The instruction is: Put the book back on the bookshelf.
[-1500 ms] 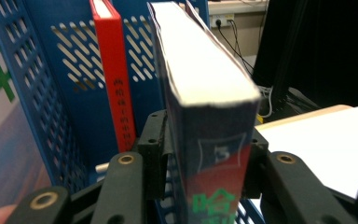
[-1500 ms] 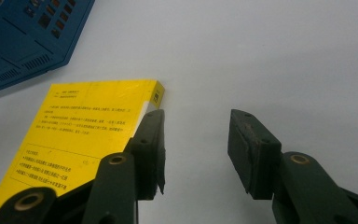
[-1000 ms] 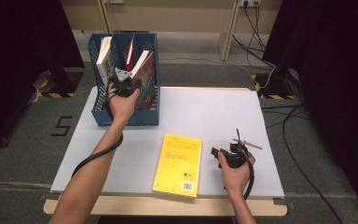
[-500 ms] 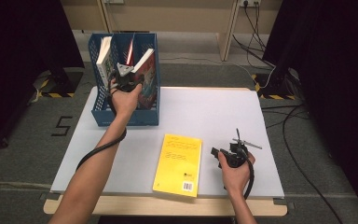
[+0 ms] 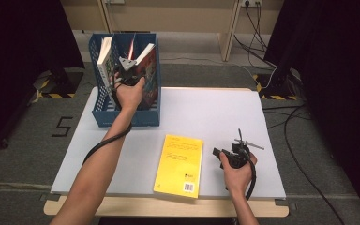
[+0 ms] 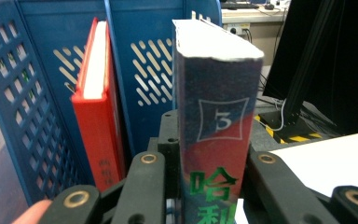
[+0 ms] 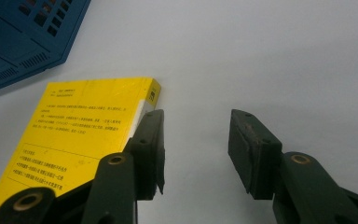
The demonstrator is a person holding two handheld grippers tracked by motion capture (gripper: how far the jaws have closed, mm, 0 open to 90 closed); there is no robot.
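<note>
In the high view, the left gripper [image 5: 127, 70] is up at the blue rack [image 5: 104, 117] on the table's [image 5: 215, 112] far left corner, its hand over the rack's open front. It holds a book [image 5: 149, 70] with a red and blue cover that stands tilted in the rack's right part. A white book [image 5: 104, 63] leans at the rack's left wall, and a thin red book [image 5: 131, 47] stands between the two. The right gripper [image 5: 216, 153] rests low on the table near the front edge, just right of a yellow book [image 5: 180, 164] that lies flat, back cover up.

In the left gripper view, the jaws are clamped on the book's [image 6: 216, 126] spine, one on each side; the spine bears a "3" and green characters. The red book [image 6: 98, 107] stands upright to its left, apart from it, against the rack's [image 6: 32, 116] perforated wall.

In the right gripper view, the jaws stand apart over bare table [image 7: 261, 56], with nothing between them. The yellow book [image 7: 79, 130] lies just beside the left-hand jaw, and a corner of the rack [image 7: 23, 42] shows at the upper left.
</note>
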